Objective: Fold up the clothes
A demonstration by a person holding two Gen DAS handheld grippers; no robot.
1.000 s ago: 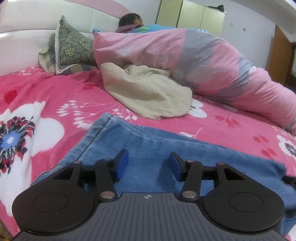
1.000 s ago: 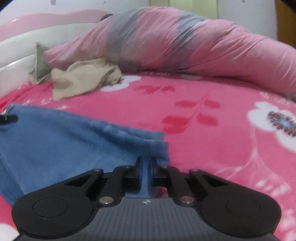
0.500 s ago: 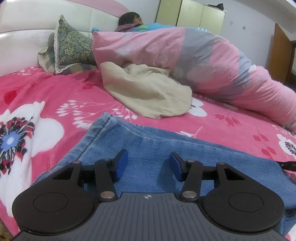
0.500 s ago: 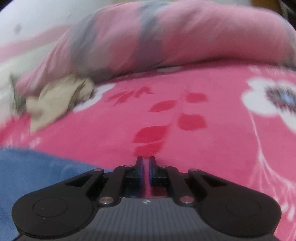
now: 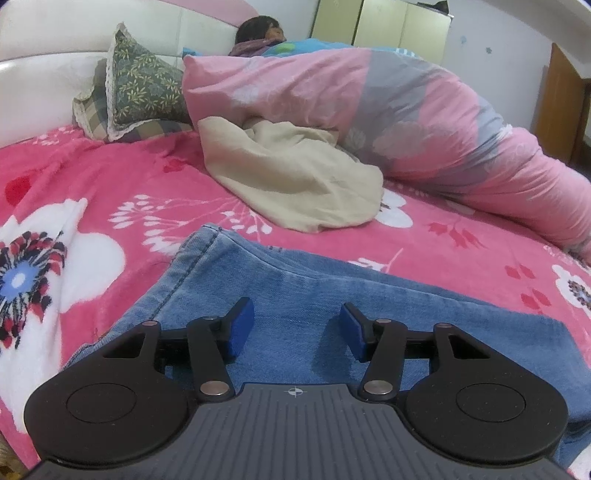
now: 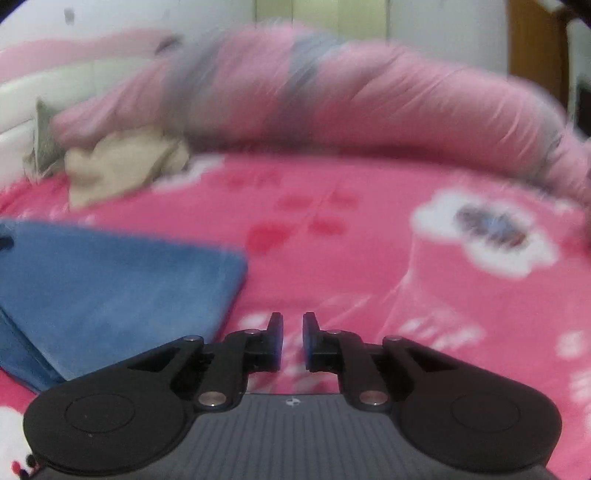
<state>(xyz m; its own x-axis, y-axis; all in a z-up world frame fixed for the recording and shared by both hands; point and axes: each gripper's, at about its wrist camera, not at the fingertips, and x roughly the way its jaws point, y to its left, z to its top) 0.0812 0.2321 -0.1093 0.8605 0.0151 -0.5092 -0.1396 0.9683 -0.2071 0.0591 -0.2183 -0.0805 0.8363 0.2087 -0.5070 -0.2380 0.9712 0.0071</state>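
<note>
The jeans [image 5: 332,295] lie flat on the bed, folded into a blue slab with one stitched hem corner toward the pillows. In the right wrist view they [image 6: 110,288] sit at the left, their near corner just beside the claw but apart from it.

The left gripper [image 5: 297,328] hangs low over the denim, pointing gently downward, its blue pads [image 5: 242,325] standing about half apart with only flat cloth showing between them; nothing is pinched. The right gripper [image 6: 293,339] is off the jeans, over bare blanket, and its jaws have just been opening to a narrow gap with nothing between them. That view is blurred.

The blanket [image 5: 92,192] is bright pink with white and red flowers. A crumpled beige garment [image 5: 295,184] rests beyond the jeans, touching a long pink and grey quilt [image 5: 424,118] heaped across the bed. Two patterned pillows [image 5: 140,88] lean on the white headboard [image 5: 44,96]. A person's dark hair [image 5: 258,29] shows behind the quilt. Pale wardrobe doors [image 5: 388,22] and a brown door [image 5: 561,103] stand behind.
</note>
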